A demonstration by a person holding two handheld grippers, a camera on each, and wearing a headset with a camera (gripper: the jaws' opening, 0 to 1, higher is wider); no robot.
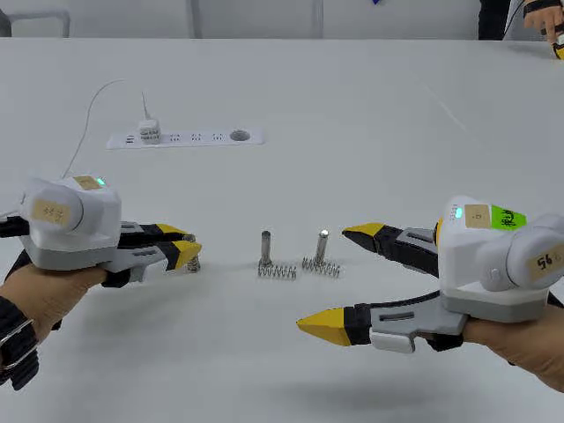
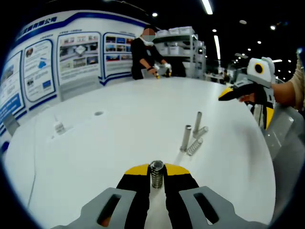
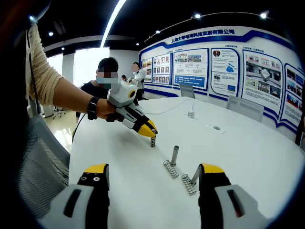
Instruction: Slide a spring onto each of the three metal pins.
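One seemingly done: left tool (image 1: 192, 248) pinches the spring (image 2: 157, 177) sleeving the nine-o'clock pin (image 2: 157, 166). Two centre pins (image 1: 265, 247) are bare, springs (image 1: 277, 271) lying beside them on the desk (image 1: 352, 115); right tool (image 1: 322, 278) gapes at four o'clock.

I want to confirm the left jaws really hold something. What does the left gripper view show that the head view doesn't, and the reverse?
Left gripper view: the third pin, with spring coils round it, clamped between the left gripper jaws, and wall posters behind the table. Head view: the left hand holding that gripper's white body. Both: two upright pins, two springs lying at their feet, and the open right gripper.
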